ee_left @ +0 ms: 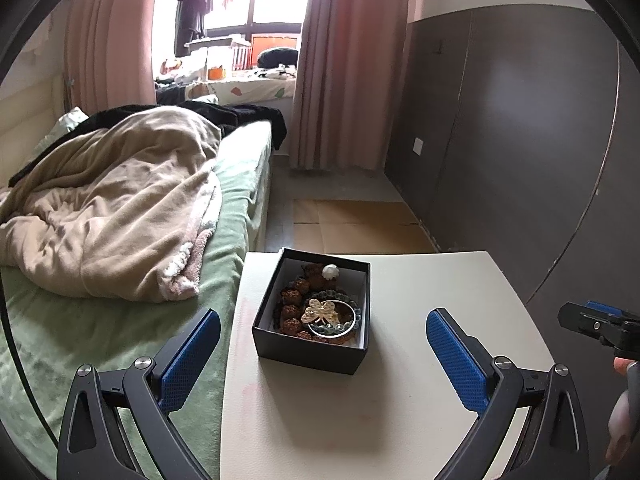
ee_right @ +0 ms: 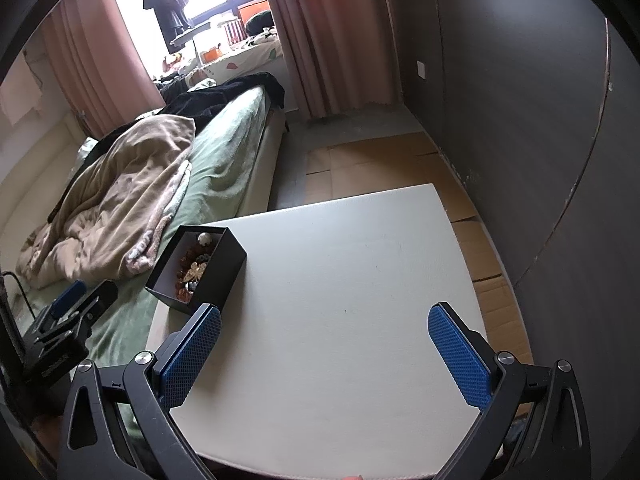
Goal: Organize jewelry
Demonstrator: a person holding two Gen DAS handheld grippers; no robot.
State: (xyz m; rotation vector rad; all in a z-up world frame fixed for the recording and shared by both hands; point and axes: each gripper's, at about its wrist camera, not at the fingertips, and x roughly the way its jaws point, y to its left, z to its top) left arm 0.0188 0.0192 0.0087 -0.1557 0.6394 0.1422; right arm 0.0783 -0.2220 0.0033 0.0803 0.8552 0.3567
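Note:
A small black box [ee_left: 308, 354] [ee_right: 230, 266] stands on the white table [ee_left: 400, 400] [ee_right: 340, 300] near its left edge. Inside lie a gold butterfly brooch [ee_left: 319, 312] [ee_right: 195, 271], a silver ring [ee_left: 334, 330], brown bead bracelets [ee_left: 294, 300] and a white bead [ee_left: 331, 271] [ee_right: 204, 239]. My left gripper [ee_left: 323, 328] is open, its blue pads wide on either side of the box, a little short of it. My right gripper [ee_right: 324, 326] hangs open over bare tabletop, right of the box. Each gripper shows at the edge of the other's view.
A bed with a green sheet [ee_left: 120, 340] and a beige blanket [ee_left: 108, 200] [ee_right: 120, 196] touches the table's left side. Dark wall panels [ee_left: 520, 140] run along the right. Cardboard [ee_left: 352, 224] covers the floor beyond the table. Pink curtains [ee_left: 344, 60] frame a window.

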